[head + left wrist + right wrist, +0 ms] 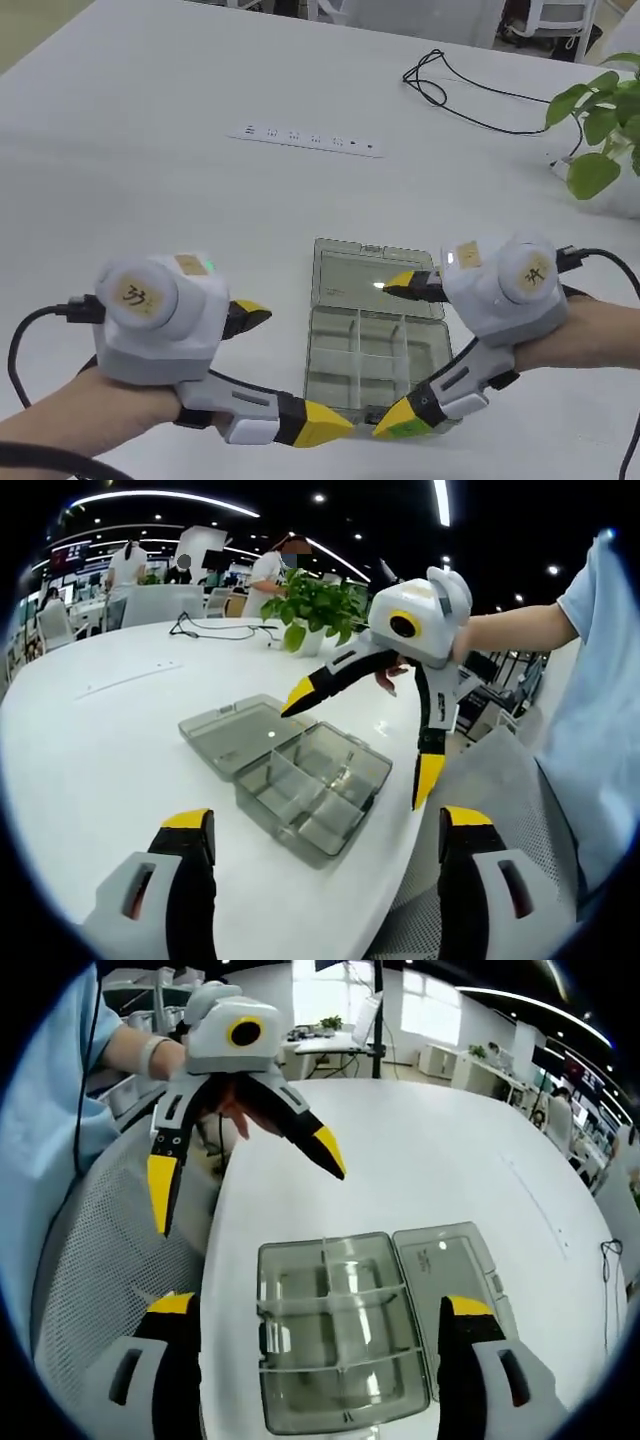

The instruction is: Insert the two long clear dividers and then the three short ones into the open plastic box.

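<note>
The smoky plastic box (335, 355) sat open on the white table (150, 150), lid (372, 275) flat behind it, clear dividers (330, 1290) slotted in. The left gripper (303, 369) and right gripper (388, 357) flanked it, both spread wide, holding nothing. Power strip (305, 139), black cable (450, 90) and potted plant (600, 120) sat further back, and an office with ceiling lights (160, 498) lay beyond.

Left tool (308, 370) and right tool (382, 360) both spread wide, empty, tips facing inward.

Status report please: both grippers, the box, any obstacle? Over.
Left gripper open, right gripper open, both empty. Plastic box lid open, dividers standing inside. Nothing in the way.
</note>
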Available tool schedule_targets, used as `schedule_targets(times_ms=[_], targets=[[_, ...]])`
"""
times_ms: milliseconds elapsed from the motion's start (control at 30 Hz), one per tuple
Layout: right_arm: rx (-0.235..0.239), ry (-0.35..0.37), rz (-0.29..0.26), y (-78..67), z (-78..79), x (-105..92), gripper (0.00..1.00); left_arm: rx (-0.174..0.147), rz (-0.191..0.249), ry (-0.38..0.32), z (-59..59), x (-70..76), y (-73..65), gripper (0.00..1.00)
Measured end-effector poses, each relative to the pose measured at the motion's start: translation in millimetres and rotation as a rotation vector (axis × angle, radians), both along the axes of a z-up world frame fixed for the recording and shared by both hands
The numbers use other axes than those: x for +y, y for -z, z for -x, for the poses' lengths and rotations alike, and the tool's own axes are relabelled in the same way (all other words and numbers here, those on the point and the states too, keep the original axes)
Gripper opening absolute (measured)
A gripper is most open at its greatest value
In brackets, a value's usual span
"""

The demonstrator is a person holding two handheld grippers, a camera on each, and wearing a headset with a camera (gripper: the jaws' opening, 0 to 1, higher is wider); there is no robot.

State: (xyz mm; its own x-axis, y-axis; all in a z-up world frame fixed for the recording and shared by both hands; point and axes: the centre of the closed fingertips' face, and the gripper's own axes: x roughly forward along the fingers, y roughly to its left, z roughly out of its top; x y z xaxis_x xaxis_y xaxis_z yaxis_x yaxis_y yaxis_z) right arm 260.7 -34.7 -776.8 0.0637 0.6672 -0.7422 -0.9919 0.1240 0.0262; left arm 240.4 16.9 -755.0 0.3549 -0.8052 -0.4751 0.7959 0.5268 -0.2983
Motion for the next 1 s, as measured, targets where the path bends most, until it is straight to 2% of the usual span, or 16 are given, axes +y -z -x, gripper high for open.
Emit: schedule_targets(times_ms=[233, 433, 633, 1000], targets=[[-0.004, 0.097, -0.037, -6.5, -2.4, -19.2, 1.0, -0.016, 0.001, -0.01, -2.9, 3.2, -4.0, 1.0], [-0.003, 0.198, -0.055, -10.9, -5.0, -51.0, 1.0, -0.024, -0.002, -0.015, -7.3, 5.0, -6.0, 1.0], [-0.002, 0.284, -0.057, -11.7, -4.5, -84.1, 1.0, -0.026, 0.001, -0.021, -8.3, 3.1, -7.9, 1.0], [-0.027, 0.414, -0.029, -10.8, -7.4, -147.0, 1.0, -0.024, 0.004, -0.019, -6.8, -2.9, -7.6, 1.0]])
